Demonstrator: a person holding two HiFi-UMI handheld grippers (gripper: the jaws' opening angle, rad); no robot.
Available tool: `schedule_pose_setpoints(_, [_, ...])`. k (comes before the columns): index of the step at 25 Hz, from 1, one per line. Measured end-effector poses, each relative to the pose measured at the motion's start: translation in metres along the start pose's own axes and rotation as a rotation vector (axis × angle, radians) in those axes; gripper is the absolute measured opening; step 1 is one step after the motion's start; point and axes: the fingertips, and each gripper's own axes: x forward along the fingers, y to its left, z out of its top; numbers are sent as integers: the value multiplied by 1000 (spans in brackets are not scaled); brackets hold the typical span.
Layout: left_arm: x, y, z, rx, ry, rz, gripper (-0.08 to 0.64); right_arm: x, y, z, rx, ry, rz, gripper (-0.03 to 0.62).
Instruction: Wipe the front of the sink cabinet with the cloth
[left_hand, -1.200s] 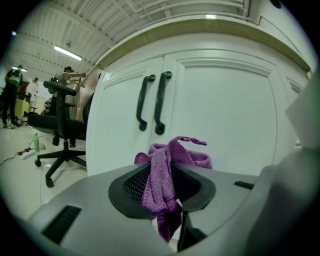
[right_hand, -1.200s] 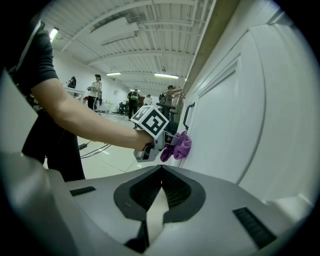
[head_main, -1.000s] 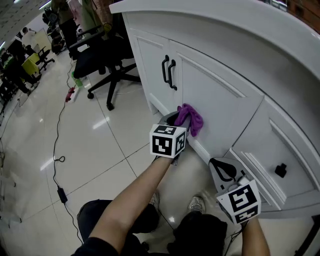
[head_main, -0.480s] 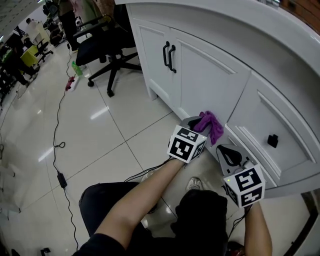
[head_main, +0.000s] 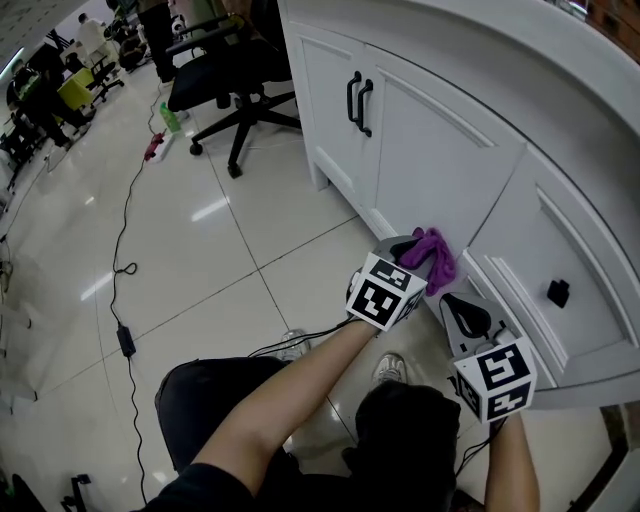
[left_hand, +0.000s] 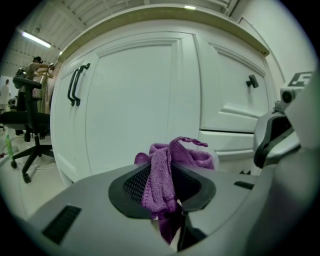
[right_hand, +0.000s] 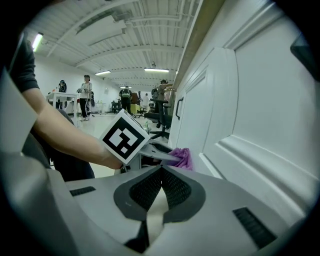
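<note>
Shifted rightward since earlier: left gripper (head_main: 412, 255), jaws clamped on purple cloth (head_main: 436, 258). Right gripper (head_main: 463, 312) parked just beside, jaws closed, nothing held. Cloth carried low at cabinet front (head_main: 440, 160); drawer panel (head_main: 590, 250) lies right of it.

This is looking like an open-plan office or lab hall. Black swivel chairs (head_main: 235, 85) are standing at the head view's upper left on glossy white floor tiles (head_main: 200, 280). A power cable (head_main: 118, 268) is trailing across them. In the right gripper view, people (right_hand: 86, 97) are standing about at left centre and strip lights (right_hand: 160, 70) are glowing overhead.
</note>
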Motion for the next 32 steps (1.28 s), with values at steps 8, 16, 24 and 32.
schedule_pose_setpoints(8, [13, 94, -3, -48, 6, 112, 110, 37, -6, 4, 26, -6, 15, 0])
schedule_pose_setpoints(16, [13, 207, -9, -129, 10, 295, 110, 79, -6, 10, -11, -33, 28, 0])
schedule_pose_setpoints(24, [23, 240, -35, -147, 54, 359, 110, 90, -19, -5, 76, -17, -9, 0])
schedule_pose_setpoints(32, [35, 184, -53, -101, 93, 248, 110, 76, -18, -11, 105, -15, -14, 0])
